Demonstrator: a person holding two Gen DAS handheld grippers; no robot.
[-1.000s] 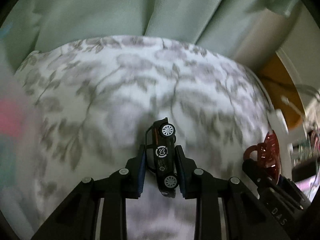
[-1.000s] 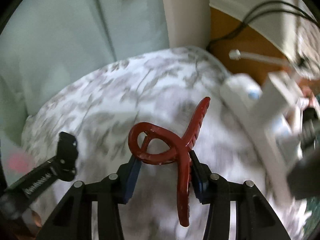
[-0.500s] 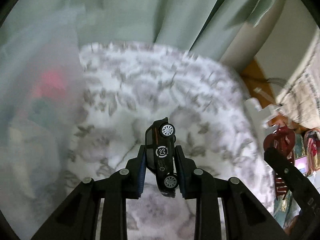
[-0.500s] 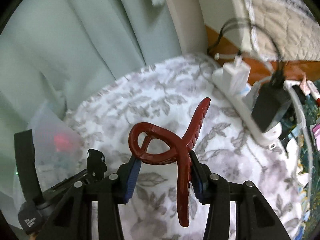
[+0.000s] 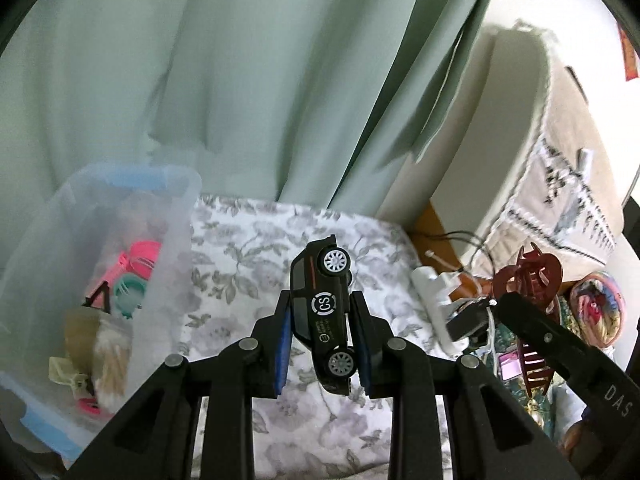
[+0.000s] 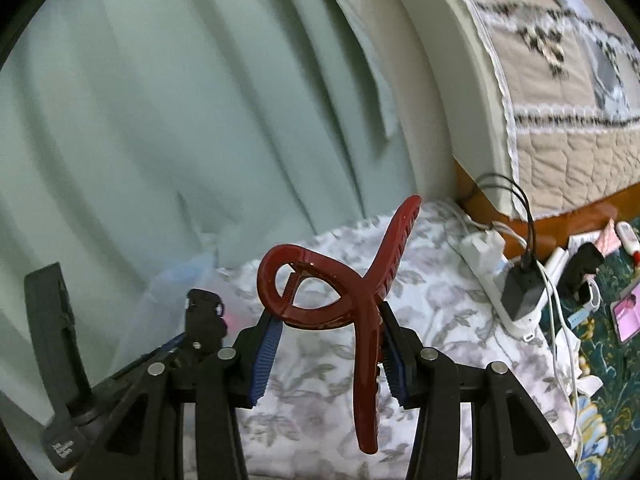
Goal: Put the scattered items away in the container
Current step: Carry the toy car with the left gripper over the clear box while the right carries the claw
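My left gripper (image 5: 322, 316) is shut on a small black toy car (image 5: 324, 312), held nose-up above the floral cloth (image 5: 248, 248). A clear plastic container (image 5: 160, 240) with blue trim stands to the left of it, holding pink and teal hair rollers and other small items. My right gripper (image 6: 328, 332) is shut on a dark red hair claw clip (image 6: 360, 296), also held in the air; that clip (image 5: 528, 276) shows at the right of the left wrist view. In the right wrist view the container (image 6: 176, 284) lies partly hidden behind the left gripper.
A green curtain (image 5: 240, 80) hangs behind the cloth. A white power strip (image 6: 504, 280) with plugs and cables lies at the cloth's right edge. A bed with a quilted cover (image 6: 560, 120) rises on the right. Small items clutter the patterned floor (image 6: 600, 320).
Both grippers have risen with their loads, and the cloth looks farther below. The container has come into view at the left, and the bed and power strip at the right.
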